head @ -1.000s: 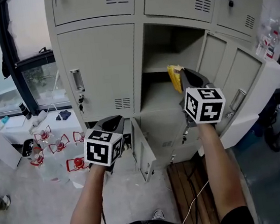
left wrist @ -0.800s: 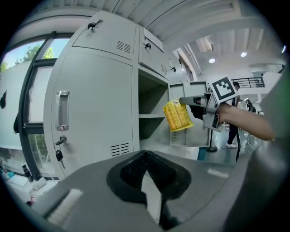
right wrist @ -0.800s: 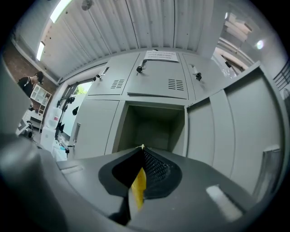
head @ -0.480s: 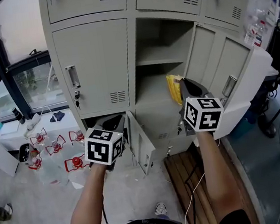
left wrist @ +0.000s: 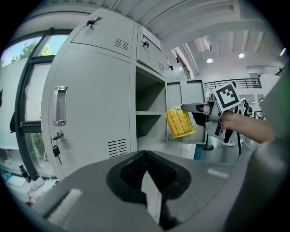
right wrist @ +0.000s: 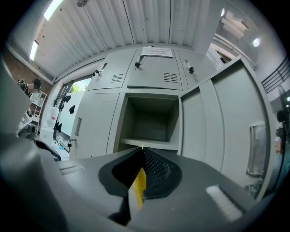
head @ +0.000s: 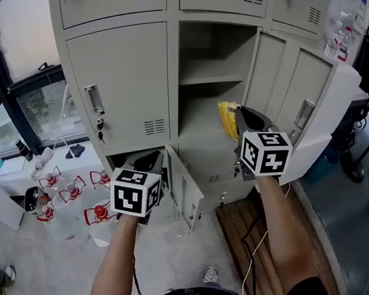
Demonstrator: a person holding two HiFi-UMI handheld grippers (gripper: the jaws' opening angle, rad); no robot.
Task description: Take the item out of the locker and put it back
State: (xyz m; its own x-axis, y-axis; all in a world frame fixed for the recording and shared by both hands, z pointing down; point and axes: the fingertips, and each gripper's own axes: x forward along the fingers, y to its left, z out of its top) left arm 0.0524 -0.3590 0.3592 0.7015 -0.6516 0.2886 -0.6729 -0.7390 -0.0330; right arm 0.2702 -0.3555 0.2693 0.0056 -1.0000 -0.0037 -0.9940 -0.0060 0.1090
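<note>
So the right gripper (head: 239, 114) has its jaws clamped tight on a yellow packet (head: 227, 119), pinching it by one edge. In the right gripper view you only see a thin yellow strip of it squeezed between the pads (right wrist: 139, 183). From the left gripper view the packet (left wrist: 180, 122) hangs down from those jaw tips, tilted a bit, touching nothing else. Straight ahead of the right jaws is the open compartment (head: 210, 59) of the grey locker (head: 129, 83), with a shelf (head: 210, 79) across it, and the packet sits right at the mouth of that opening. I can't tell if it's past the edge or not. The compartment's door (head: 299, 94) stands swung open off to the right of those jaws. The left gripper (head: 147, 162) is held lower and well off to the left of the other one, jaws pressed together with nothing between them. Ahead of its jaws and to the left is a closed locker door with a handle (left wrist: 60, 105) and a key (left wrist: 56, 152) hanging under it.
</note>
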